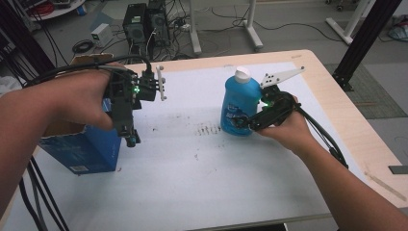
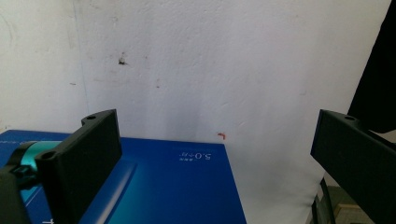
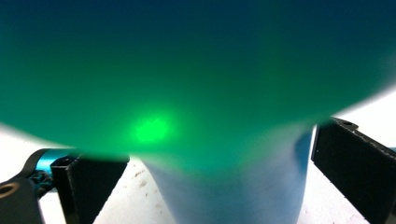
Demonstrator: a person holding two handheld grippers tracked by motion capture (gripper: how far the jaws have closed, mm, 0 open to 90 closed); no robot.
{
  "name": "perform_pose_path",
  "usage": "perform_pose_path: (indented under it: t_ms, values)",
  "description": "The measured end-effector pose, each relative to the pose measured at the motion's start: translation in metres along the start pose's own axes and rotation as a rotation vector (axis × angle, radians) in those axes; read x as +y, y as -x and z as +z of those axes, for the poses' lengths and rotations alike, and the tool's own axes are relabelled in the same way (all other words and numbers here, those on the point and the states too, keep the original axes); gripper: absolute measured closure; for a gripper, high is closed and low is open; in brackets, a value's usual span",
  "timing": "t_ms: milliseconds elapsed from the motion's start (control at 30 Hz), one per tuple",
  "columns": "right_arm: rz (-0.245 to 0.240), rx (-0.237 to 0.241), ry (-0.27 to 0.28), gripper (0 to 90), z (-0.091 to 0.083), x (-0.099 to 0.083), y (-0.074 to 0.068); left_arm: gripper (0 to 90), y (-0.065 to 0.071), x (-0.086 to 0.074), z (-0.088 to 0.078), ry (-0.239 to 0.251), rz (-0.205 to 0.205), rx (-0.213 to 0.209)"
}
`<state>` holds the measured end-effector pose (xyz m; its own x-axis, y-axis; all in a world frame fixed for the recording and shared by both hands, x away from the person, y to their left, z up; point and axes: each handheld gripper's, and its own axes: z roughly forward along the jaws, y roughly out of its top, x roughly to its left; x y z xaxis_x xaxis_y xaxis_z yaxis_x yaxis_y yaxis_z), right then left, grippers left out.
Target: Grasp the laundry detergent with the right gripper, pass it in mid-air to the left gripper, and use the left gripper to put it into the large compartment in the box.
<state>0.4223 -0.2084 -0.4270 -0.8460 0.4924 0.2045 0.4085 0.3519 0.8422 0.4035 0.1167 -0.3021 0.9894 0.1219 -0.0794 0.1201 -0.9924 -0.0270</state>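
A blue liquid bottle (image 1: pixel 237 103) with a white cap stands upright on the white mat (image 1: pixel 192 168), right of centre. My right gripper (image 1: pixel 239 123) reaches in from the right, its jaws on either side of the bottle's lower part. In the right gripper view the bottle (image 3: pixel 224 70) looms blurred and lit green. It sits between the jaws of the right gripper (image 3: pixel 219 186), and a strip of mat shows beside the left jaw. My left gripper (image 1: pixel 131 139) points down over a blue box (image 1: pixel 82 147) at the left, jaws wide apart around nothing (image 2: pixel 215 158).
The blue box (image 2: pixel 177 186) stands at the mat's left edge, with brown cardboard (image 1: pixel 91 58) behind it. Bare wooden table (image 1: pixel 356 120) borders the mat on the right. Cables trail from both grippers. Computer cases and stand legs are on the floor beyond the table.
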Motion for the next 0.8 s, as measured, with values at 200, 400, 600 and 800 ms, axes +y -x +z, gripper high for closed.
perform_pose_path:
  t_ms: [200,400,600,800]
  values:
    - [-0.003,0.003,0.029,13.5,-0.0023,-0.0003,0.0001,1.7,-0.0009,-0.0005,0.0001,0.000,-0.001,-0.001]
    - [-0.006,0.004,0.036,17.2,-0.0034,0.0001,0.0006,1.8,-0.0009,-0.0009,0.0000,0.002,-0.004,0.001]
    - [-0.009,0.000,0.038,20.1,-0.0022,0.0003,-0.0013,1.7,-0.0012,-0.0012,0.0002,0.003,-0.006,0.000]
    - [-0.018,0.000,0.041,22.1,0.0012,-0.0001,-0.0030,1.7,-0.0019,-0.0017,0.0001,0.000,-0.002,0.001]
